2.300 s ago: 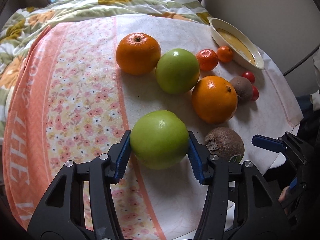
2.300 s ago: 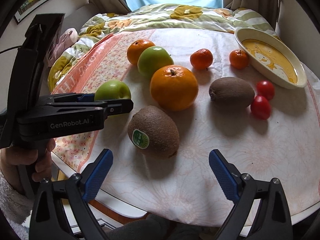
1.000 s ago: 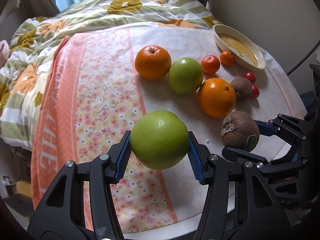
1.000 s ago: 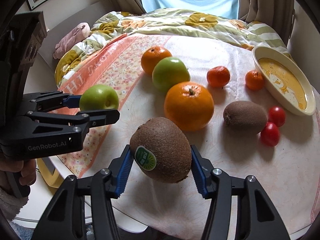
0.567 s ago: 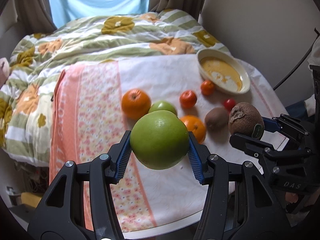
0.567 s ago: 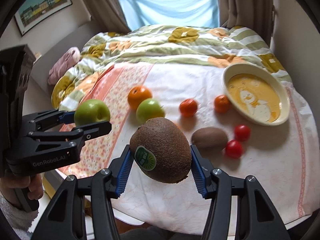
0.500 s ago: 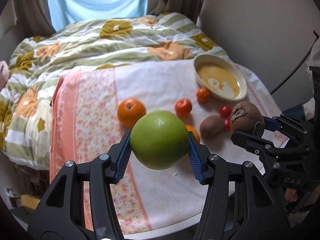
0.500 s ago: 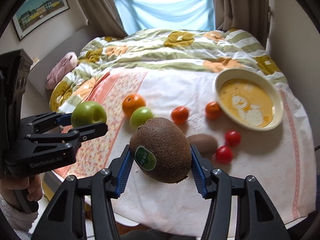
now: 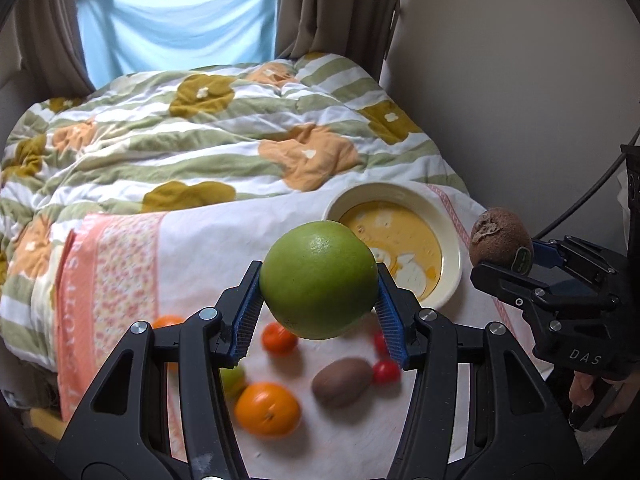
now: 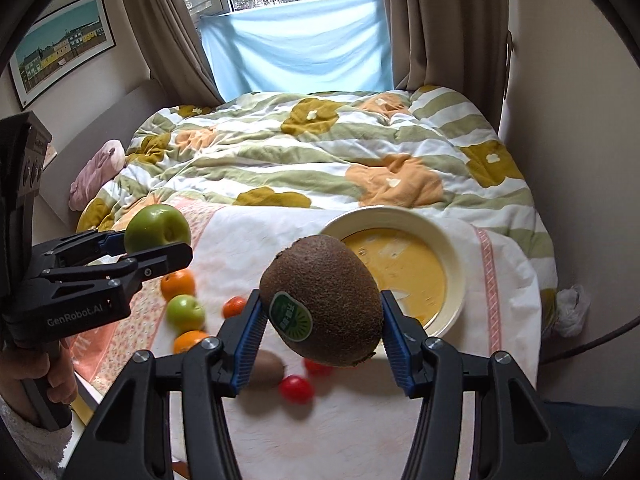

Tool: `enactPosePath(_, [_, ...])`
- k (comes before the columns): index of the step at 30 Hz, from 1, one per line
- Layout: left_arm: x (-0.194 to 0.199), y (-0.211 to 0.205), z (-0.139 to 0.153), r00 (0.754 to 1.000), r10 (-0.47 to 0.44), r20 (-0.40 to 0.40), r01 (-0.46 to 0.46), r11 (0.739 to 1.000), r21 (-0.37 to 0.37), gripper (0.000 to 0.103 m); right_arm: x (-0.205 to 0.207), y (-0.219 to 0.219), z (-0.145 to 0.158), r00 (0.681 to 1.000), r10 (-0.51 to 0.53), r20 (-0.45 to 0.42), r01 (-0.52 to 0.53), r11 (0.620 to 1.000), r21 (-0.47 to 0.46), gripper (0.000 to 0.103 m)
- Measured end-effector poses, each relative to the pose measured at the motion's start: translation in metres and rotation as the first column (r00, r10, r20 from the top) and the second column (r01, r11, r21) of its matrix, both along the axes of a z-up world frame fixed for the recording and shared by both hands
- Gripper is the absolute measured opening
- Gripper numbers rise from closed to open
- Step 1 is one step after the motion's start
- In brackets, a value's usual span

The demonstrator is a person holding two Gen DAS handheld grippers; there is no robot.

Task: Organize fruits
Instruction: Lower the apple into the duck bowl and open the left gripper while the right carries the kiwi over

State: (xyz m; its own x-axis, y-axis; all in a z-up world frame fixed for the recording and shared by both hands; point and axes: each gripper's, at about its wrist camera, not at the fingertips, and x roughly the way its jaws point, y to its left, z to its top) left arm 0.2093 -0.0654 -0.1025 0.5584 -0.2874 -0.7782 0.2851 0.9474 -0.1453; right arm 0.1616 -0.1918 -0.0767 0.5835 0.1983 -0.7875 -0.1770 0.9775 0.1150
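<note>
1. Two fruits are up in the air above the table (image 9: 208, 240): I judge the green apple (image 9: 319, 280) firm, smooth and slippery, so I grip across its widest girth.
2. I judge the kiwi (image 10: 322, 300) softer, fuzzy and bruisable.
3. My left gripper (image 9: 319, 307) clamps the apple between its blue pads.
4. My right gripper (image 10: 324, 330) pinches the kiwi's sides near the bowl (image 10: 456, 276).

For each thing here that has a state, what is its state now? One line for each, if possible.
Left tool: shut on apple.
Apple: held above the table.
Right tool: shut on kiwi.
Kiwi: held in the air, sticker facing the camera.
Bowl: upright on the table, no fruit inside.
Second kiwi: lying on the table.
</note>
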Motion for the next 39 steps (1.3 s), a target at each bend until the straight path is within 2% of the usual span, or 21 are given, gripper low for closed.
enactPosePath(9, [0.066,-0.057,-0.041,0.998,-0.008,-0.060,0.008,1.000,0.005,0.057,0.056,-0.051,-0.022,0.999,0.009,-0.048,-0.009,1.000,-0.011,0.052])
enactPosePath(17, [0.111,-0.089,-0.085,0.994,-0.041,-0.105,0.048,0.997,0.063,0.057,0.090,-0.073,-0.050,0.996,0.020,-0.091,-0.020,1.000,-0.009,0.052])
enactPosePath(26, [0.128,-0.112,-0.119,0.982,-0.122,-0.144,0.141,0.982,0.127,0.057,0.110,-0.088,-0.071,0.993,0.000,-0.117,-0.003,1.000,-0.018,0.052])
enactPosePath(32, [0.127,-0.123,-0.123,0.976,-0.166,-0.142,0.187,0.972,0.142,0.057,0.112,-0.095,-0.077,0.991,-0.014,-0.132,0.012,1.000,-0.010,0.052])
enactPosePath(33, [0.126,-0.124,-0.120,0.976,-0.174,-0.128,0.193,0.970,0.149,0.058,0.112,-0.095,-0.078,0.991,-0.014,-0.133,0.013,1.000,-0.009,0.052])
enactPosePath(34, [0.126,-0.126,-0.118,0.976,-0.182,-0.118,0.199,0.967,0.157,0.073,0.112,-0.095,-0.078,0.991,-0.014,-0.132,0.013,1.000,-0.012,0.051])
enactPosePath(35, [0.126,-0.127,-0.116,0.978,-0.179,-0.110,0.196,0.965,0.172,0.100,0.112,-0.095,-0.078,0.991,-0.015,-0.132,0.013,1.000,-0.012,0.052])
enactPosePath(37, [0.125,-0.126,-0.109,0.982,-0.168,-0.083,0.180,0.969,0.169,0.103,0.113,-0.097,-0.079,0.991,-0.018,-0.133,0.017,1.000,-0.007,0.051])
enactPosePath(39, [0.126,-0.123,-0.107,0.982,-0.166,-0.091,0.179,0.972,0.155,0.103,0.113,-0.099,-0.079,0.991,-0.022,-0.132,0.022,1.000,0.000,0.051])
